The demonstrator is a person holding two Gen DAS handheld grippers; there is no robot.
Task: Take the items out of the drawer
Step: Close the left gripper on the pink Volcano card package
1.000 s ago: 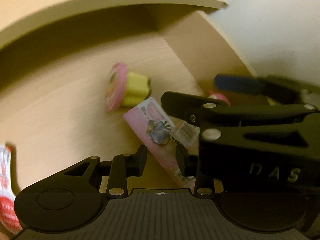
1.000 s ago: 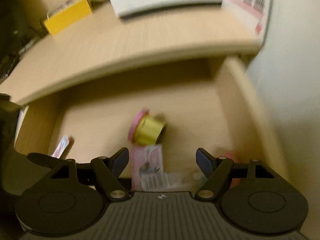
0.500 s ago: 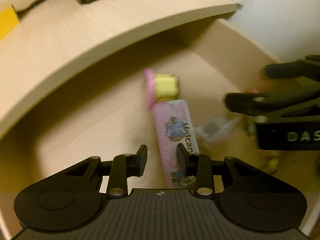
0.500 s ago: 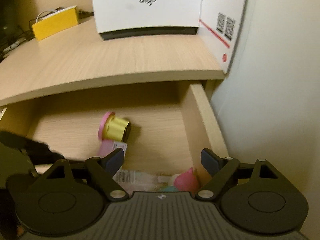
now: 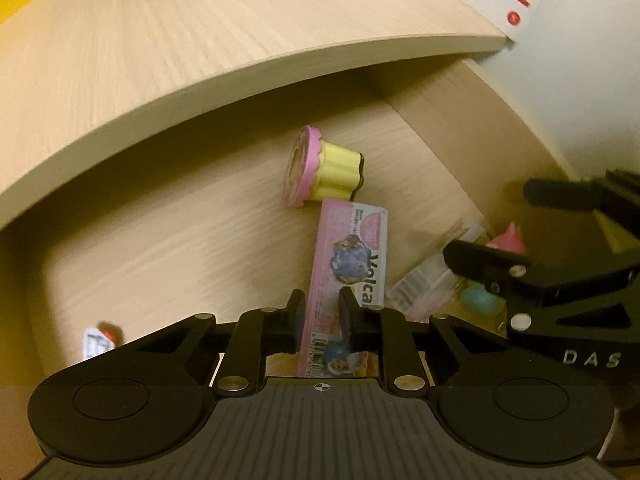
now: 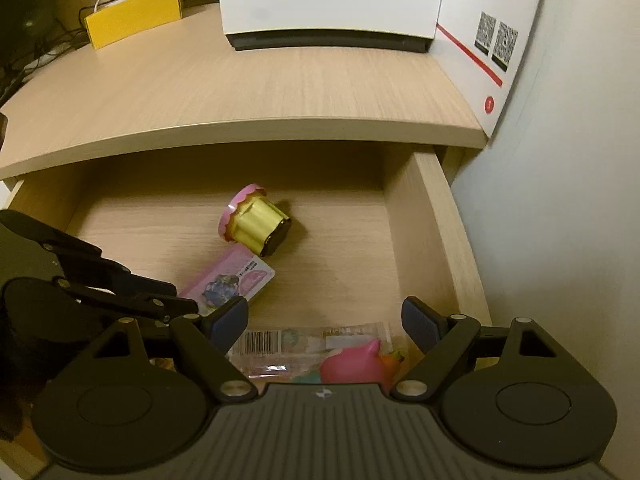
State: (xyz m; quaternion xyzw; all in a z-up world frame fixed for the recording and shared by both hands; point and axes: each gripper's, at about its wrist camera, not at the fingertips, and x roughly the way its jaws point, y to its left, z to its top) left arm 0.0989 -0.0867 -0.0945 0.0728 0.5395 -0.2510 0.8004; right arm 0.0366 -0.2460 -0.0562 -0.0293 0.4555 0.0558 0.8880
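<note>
The wooden drawer (image 6: 432, 232) stands pulled out under the desktop. A pink flat packet (image 5: 352, 252) (image 6: 236, 280) lies at its front middle, and my left gripper (image 5: 320, 312) (image 6: 188, 304) is shut on its near end. Just behind it a yellow cup with a pink scalloped lid (image 5: 324, 172) (image 6: 256, 224) lies on its side. My right gripper (image 6: 324, 316) (image 5: 488, 220) is open above the front right corner, over a clear barcoded packet (image 6: 280, 340) (image 5: 424, 284) and a pink toy (image 6: 356, 364) (image 5: 508, 240).
The desktop (image 6: 200, 92) overhangs the drawer's back. It carries a white "aigo" box (image 6: 332, 0) and a yellow box (image 6: 132, 16) with cables. A pale wall (image 6: 560, 200) runs close along the right. A red-and-white packet (image 5: 96, 344) lies at the drawer's front left.
My left gripper's fingers have narrowed onto the pink packet. Both grippers have risen and drawn back, so more of the desktop shows. The right gripper stays open.
</note>
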